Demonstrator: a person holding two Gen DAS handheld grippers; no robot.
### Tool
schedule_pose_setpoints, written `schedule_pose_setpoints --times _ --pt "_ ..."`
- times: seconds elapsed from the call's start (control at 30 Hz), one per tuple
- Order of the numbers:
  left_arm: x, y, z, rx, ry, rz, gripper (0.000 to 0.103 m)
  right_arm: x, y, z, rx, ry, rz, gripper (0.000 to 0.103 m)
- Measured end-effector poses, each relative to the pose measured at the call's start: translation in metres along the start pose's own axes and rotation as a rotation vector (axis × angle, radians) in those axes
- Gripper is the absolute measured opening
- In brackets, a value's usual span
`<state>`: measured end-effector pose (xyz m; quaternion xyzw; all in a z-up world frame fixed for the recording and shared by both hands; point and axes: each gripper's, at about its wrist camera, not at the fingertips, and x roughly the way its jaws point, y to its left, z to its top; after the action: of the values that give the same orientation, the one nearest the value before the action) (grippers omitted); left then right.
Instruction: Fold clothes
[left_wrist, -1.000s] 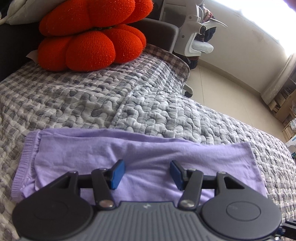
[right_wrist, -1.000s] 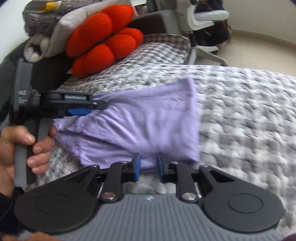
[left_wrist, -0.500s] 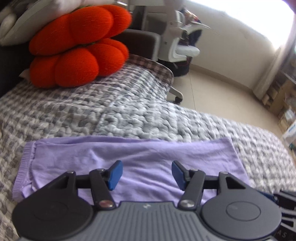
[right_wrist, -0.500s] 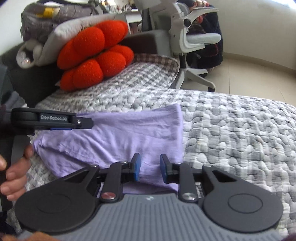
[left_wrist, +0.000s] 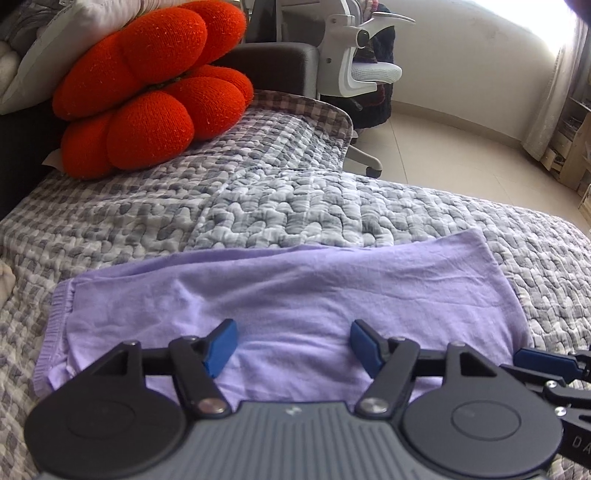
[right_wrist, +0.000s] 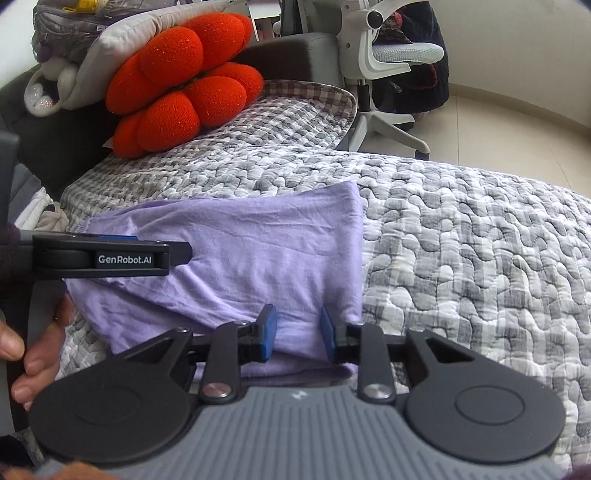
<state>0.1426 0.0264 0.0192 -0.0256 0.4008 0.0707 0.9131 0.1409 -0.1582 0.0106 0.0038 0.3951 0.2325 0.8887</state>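
I count one lilac garment (left_wrist: 295, 291) lying folded on the grey quilt (left_wrist: 280, 206), one orange cushion (left_wrist: 147, 92) at eleven o'clock and one office chair (left_wrist: 354, 70) at one. My left gripper (left_wrist: 291, 347) is opening, nothing held; my right gripper (right_wrist: 297, 332) hovers half-spread, empty.

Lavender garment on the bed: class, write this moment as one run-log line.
garment: lavender garment folded flat on quilt | left gripper: jaws opening, nothing gripped | right gripper: open over garment's near edge | stage: released
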Motion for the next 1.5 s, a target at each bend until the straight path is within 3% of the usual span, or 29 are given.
schedule_pose_setpoints --times 0.2,0.43,0.6,0.8,1.0,1.23,1.37,1.5 --pt "-0.005 0.002 0.001 -0.045 0.008 0.003 0.079 -0.012 0.003 0.002 0.036 -0.062 0.033 0.036" --pt "-0.004 0.002 0.0 -0.066 0.045 0.009 0.081 0.003 0.005 0.001 0.006 -0.007 0.014 0.037" --pt "-0.003 0.001 -0.001 -0.062 0.052 0.023 0.082 0.001 0.004 0.0 0.001 -0.009 0.021 0.04" --pt "-0.016 0.003 0.001 -0.098 0.022 -0.015 0.082 -0.001 0.001 0.001 0.017 -0.036 0.018 0.04" --pt "-0.002 -0.003 -0.003 -0.048 0.07 0.02 0.082 0.002 0.0 0.001 0.008 -0.018 0.005 0.041" --pt "-0.009 0.009 0.001 -0.112 0.068 0.002 0.082 -0.002 0.0 0.001 0.017 -0.051 0.01 0.041" --pt "-0.009 0.016 0.003 -0.142 0.07 0.009 0.082 0.004 -0.001 0.001 0.004 -0.024 0.009 0.041" --pt "-0.003 0.015 0.002 -0.109 0.093 0.01 0.082 0.004 -0.003 0.001 0.006 -0.018 0.017 0.041"
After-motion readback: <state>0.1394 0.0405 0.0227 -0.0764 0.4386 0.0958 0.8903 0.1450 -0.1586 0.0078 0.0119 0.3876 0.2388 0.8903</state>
